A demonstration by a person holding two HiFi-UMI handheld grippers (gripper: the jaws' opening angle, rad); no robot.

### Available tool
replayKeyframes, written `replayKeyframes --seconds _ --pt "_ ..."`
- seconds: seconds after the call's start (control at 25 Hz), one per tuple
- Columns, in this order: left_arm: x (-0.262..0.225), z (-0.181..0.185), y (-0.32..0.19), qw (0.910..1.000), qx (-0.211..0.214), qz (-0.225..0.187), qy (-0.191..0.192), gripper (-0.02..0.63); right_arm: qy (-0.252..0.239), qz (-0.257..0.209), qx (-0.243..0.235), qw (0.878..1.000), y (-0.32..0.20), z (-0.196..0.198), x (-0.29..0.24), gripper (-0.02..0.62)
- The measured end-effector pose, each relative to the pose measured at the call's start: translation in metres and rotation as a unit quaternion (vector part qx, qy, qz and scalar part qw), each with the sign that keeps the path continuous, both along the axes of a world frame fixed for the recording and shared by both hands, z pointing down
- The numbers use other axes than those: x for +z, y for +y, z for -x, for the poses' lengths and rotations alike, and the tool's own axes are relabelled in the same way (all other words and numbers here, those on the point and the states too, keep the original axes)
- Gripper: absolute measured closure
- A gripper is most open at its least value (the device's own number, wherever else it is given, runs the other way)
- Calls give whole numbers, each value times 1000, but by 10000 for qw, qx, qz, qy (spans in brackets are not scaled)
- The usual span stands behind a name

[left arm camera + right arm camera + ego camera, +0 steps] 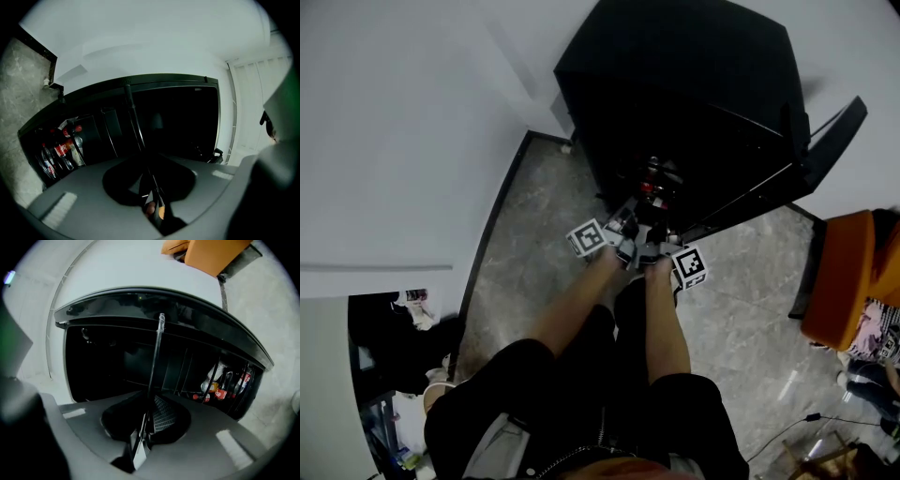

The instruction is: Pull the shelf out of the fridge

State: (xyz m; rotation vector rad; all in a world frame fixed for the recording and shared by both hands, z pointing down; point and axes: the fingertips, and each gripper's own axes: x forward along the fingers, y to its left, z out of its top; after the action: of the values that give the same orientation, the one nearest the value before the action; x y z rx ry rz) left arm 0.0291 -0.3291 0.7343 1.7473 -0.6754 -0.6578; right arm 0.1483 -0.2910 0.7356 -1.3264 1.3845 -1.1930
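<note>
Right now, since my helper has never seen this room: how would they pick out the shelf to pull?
Start at the black fridge standing open against the white wall. In its dark opening the shelf shows as a thin wire bar. Unlike the rack holding red-labelled bottles, it is the bar both the left gripper and the right gripper clamp.

Head view: dim, colours muted. Fridge (694, 103) at 1 o'clock reads solid black, its interior lost. Floor (534, 216) has a soft sheen. Wall (403, 122) is evenly lit, no hard shadows. Lines bend hard at the edges.

Gripper views: black round vignette, pale flat wall, fridge cavity underexposed. Bottles (58, 152) at 8 o'clock catch light, red legible. Shelf (159, 333) wire shows a thin highlight near 12 o'clock. Nearest parts are blurred.
</note>
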Motion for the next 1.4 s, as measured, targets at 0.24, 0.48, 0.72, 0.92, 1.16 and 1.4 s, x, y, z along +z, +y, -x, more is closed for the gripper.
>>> replayKeyframes --seconds 0.24,0.48,0.72,0.92,1.16,1.4 --pt "-17 6 30 9992 9 186 363 545 -98 -86 2 9999 27 11 -17 563" --pt "-25 27 64 9991 -39 162 -378 545 -67 72 8 10000 64 19 -34 563" --pt "-67 29 98 9994 -9 184 286 548 57 40 7 10000 99 28 -65 563" --pt "-102 39 131 9992 -6 44 395 548 88 28 0 10000 132 39 -97 563" --pt "-149 52 175 9995 3 0 301 546 92 -32 3 10000 176 51 -146 561" --pt "-200 69 224 10000 23 -56 -27 546 62 -214 43 9997 226 64 -207 563"
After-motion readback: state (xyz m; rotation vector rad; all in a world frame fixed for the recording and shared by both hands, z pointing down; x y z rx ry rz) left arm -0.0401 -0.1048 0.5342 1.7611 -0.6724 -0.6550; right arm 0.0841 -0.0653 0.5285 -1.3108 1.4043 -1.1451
